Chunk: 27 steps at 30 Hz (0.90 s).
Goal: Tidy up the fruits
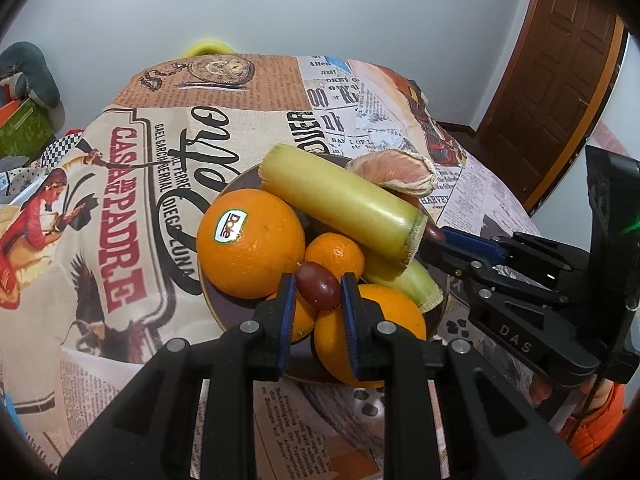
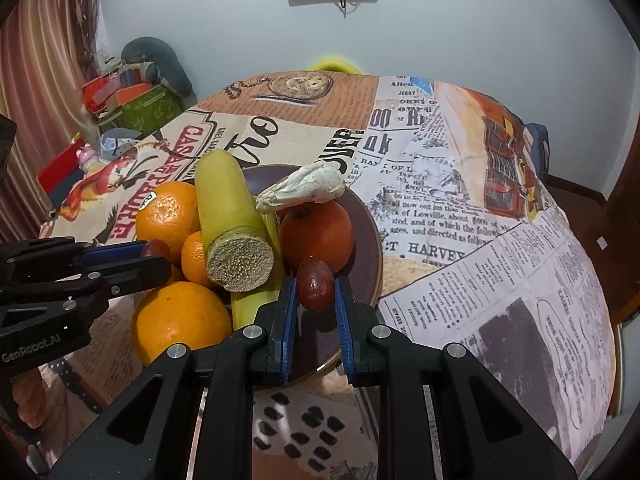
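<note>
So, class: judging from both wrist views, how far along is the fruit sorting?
Done: the plate already holds oranges, sugarcane pieces, a pomelo segment and a red fruit. In hand: the left claw pinches one grape and the right claw another grape, both over the pile. Left: releasing both grapes.

So the plate (image 1: 224,312) is sitting on the worktop (image 1: 120,240), and everything's piling up in it. The stickered orange (image 1: 250,244) is lying at the plate's left side, the cane stick (image 1: 340,204) is lying across the top of the heap, and the peeled segment (image 1: 394,178) is resting at the plate's far right. The small mandarin (image 1: 334,254) is sitting right under the cane stick. The apple (image 2: 318,236) is sitting under the peeled segment, right of the cane stick.
</note>
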Tool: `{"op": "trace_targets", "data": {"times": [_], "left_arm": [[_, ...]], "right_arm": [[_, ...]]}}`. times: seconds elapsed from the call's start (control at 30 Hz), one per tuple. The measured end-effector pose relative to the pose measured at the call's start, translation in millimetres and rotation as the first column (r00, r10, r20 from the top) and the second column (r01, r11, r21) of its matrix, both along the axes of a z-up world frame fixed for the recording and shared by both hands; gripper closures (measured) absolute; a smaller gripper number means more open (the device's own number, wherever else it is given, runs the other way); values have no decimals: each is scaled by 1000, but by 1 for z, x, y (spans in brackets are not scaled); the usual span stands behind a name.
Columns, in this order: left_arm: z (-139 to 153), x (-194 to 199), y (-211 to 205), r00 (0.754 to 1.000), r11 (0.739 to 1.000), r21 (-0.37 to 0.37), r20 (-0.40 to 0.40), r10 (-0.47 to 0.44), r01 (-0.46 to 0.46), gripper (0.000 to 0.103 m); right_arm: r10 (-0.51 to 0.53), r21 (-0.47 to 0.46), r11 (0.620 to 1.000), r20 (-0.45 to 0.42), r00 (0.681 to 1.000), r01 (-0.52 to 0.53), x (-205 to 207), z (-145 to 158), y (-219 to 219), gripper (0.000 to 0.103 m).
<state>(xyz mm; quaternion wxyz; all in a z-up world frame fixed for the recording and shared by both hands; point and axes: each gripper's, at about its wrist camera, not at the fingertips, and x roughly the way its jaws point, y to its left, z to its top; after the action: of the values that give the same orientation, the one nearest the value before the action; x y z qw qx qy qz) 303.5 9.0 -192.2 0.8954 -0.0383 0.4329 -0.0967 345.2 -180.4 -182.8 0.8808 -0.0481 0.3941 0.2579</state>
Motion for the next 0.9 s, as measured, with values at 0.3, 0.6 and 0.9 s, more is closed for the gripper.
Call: {"op": "trace_targets", "data": {"times": [0.3, 0.6, 0.9], "left_arm": [[1, 1, 2, 1000, 1000, -4, -9, -3, 2, 75], [22, -16, 1, 999, 1000, 4, 43, 3, -3, 65], [89, -68, 2, 977, 998, 35, 211, 42, -51, 65]], "right_arm": [[-5, 3, 1000, -21, 1000, 6, 2, -1, -2, 79], [-27, 29, 999, 23, 999, 27, -10, 21, -12, 63], [-50, 91, 995, 132, 990, 39, -47, 78, -29, 63]]}}
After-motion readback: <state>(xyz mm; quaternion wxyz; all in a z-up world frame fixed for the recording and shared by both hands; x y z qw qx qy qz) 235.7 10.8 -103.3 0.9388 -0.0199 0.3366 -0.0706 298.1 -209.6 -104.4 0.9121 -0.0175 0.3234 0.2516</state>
